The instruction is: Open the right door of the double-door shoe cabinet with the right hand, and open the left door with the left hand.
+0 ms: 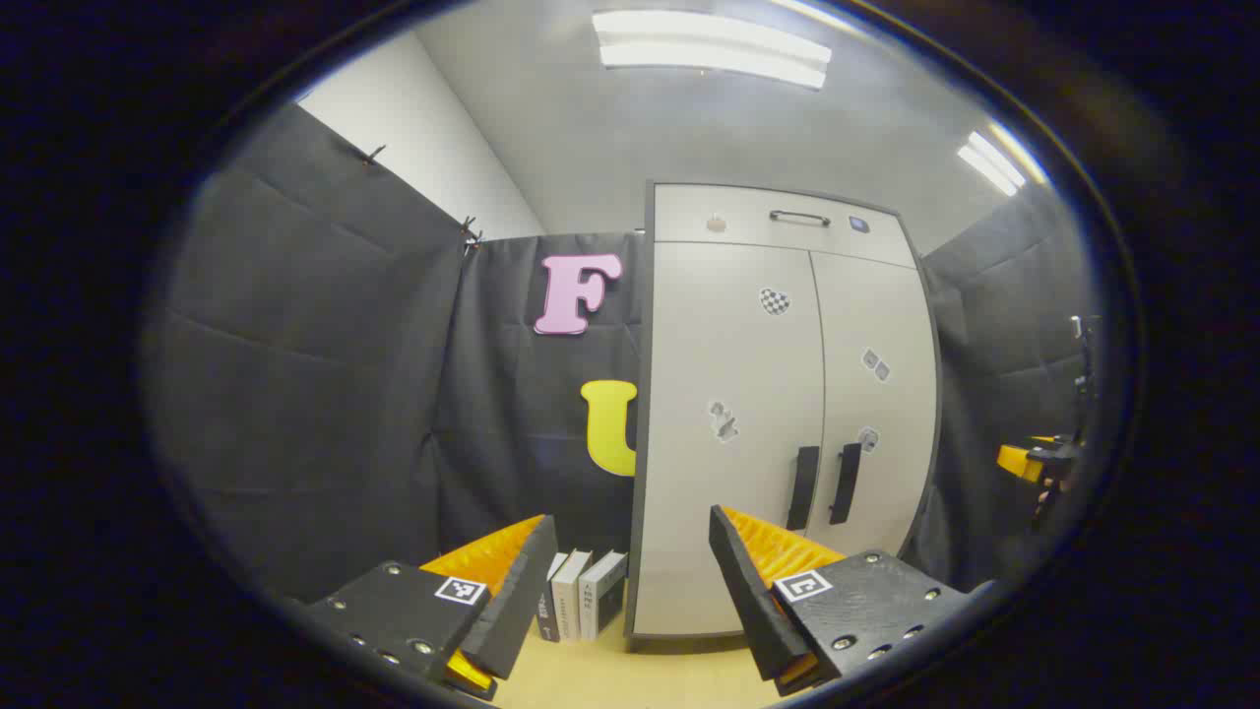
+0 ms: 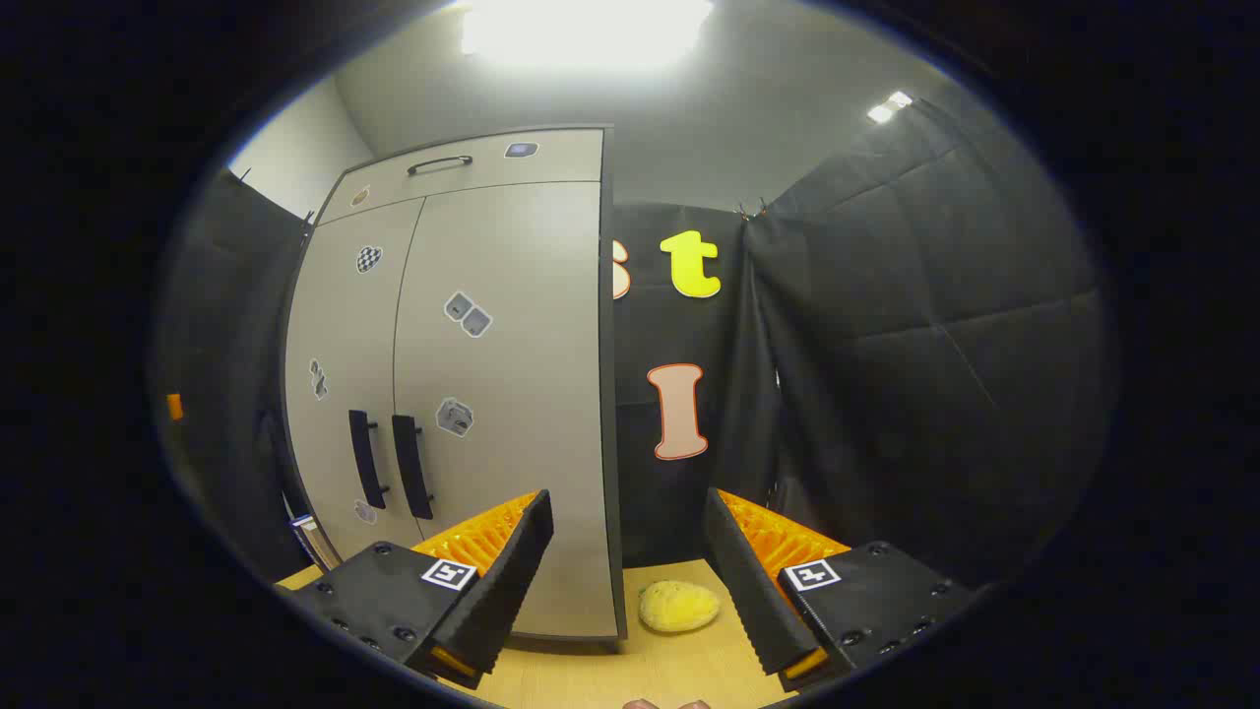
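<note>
Here, a pale shoe cabinet is seen ahead with both doors closed, well apart from two empty grippers: left gripper and right gripper, fingers spread wide. The right handle should be approached squarely and closed upon before pulling. Counted: two doors, two dark handles, three books, one yellow sponge.

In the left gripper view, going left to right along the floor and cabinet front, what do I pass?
Books standing on the floor → left door → left door handle → right door handle → right door → the other gripper at the far right.
</note>
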### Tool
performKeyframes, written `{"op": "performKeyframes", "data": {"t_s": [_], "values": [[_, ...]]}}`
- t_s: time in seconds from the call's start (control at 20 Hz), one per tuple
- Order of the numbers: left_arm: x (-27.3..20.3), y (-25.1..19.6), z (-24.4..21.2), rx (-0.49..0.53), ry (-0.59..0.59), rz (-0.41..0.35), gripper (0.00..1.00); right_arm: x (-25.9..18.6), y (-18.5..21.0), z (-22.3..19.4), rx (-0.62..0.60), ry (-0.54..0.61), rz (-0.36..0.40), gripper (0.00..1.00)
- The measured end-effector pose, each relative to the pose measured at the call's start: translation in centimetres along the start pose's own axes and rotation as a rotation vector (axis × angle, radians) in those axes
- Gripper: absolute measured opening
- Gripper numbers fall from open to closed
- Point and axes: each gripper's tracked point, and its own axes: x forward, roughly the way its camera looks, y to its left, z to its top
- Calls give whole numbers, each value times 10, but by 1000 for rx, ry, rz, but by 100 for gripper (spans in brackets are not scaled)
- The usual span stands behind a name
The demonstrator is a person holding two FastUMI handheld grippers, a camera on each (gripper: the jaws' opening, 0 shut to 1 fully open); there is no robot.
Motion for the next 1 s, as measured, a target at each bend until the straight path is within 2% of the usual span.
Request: {"op": "performKeyframes", "data": {"t_s": [0.15,0.35,0.45,0.5,0.65,0.7,0.75,0.9,0.95,1.0], "values": [[11,-23,-15,-7,41,31,90,12,-9,-23,-23,48,27,97],[12,-48,-34,-60,86,75,90,24,1,-53,-20,128,120,96],[8,-49,-54,-20,121,87,89,24,13,-61,11,156,148,94],[7,-47,-65,12,145,93,91,23,20,-62,23,166,158,96],[14,-47,-93,19,205,61,90,21,39,-63,44,176,151,96],[17,-48,-96,3,203,38,91,20,48,-61,49,177,146,93],[19,-45,-94,-11,194,22,91,19,56,-60,52,173,141,96],[22,-16,-102,-32,193,14,91,15,85,-57,60,172,148,98],[23,-8,-105,-30,194,9,91,13,93,-55,63,165,146,93],[23,-4,-113,-37,201,-18,91,11,100,-54,62,158,144,97]]}}
